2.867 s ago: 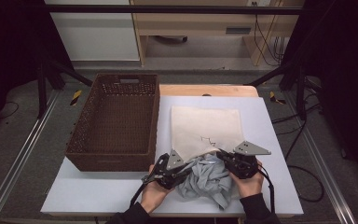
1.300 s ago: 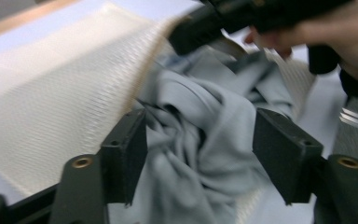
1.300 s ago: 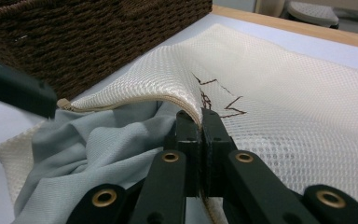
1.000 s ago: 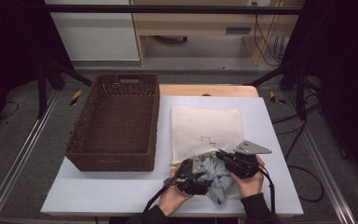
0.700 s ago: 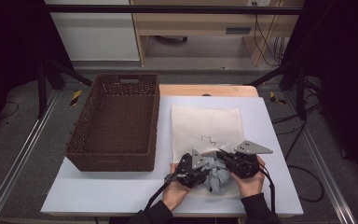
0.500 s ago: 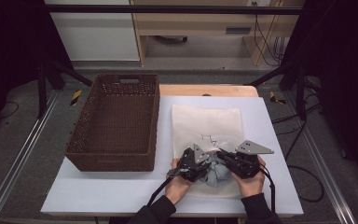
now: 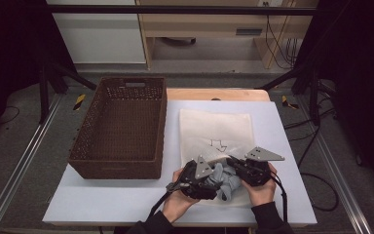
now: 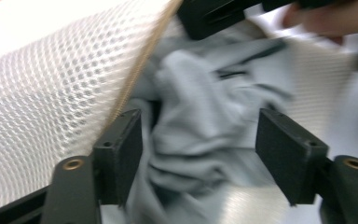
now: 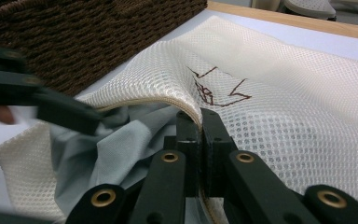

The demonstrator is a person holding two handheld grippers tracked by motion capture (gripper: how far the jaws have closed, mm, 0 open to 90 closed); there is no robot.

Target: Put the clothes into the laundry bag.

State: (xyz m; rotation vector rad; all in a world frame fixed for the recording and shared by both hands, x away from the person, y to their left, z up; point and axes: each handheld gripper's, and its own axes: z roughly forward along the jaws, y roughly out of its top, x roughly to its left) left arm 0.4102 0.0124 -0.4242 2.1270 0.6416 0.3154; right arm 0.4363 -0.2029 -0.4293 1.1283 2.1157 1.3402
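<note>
A cream mesh bag [image 7: 216, 129] with a brown drawing lies flat on the white table [image 7: 102, 204]. My right gripper [image 7: 233, 163] [image 9: 199, 121] is shut on the bag's near hem and holds that edge lifted, so the mouth gapes. A crumpled grey cloth [image 7: 225, 178] [image 9: 116, 144] sits in the mouth, partly under the mesh [image 8: 51, 84]. My left gripper [image 7: 209, 178] [image 8: 200, 158] is open, its jaws wide on either side of the grey cloth [image 8: 196, 130], pressed up against the bag's opening. A hand holds each gripper at the table's front edge.
A dark brown wicker basket [image 7: 161, 126] stands on the table's left half, close beside the bag; its wall [image 9: 88, 37] is just behind the lifted hem. Bare white table lies to the front left. Dark stands and cables flank the table.
My left gripper has slid right from the cloth's left side, bunching the grey cloth toward and into the bag's mouth. The right gripper has kept its hold on the hem.
</note>
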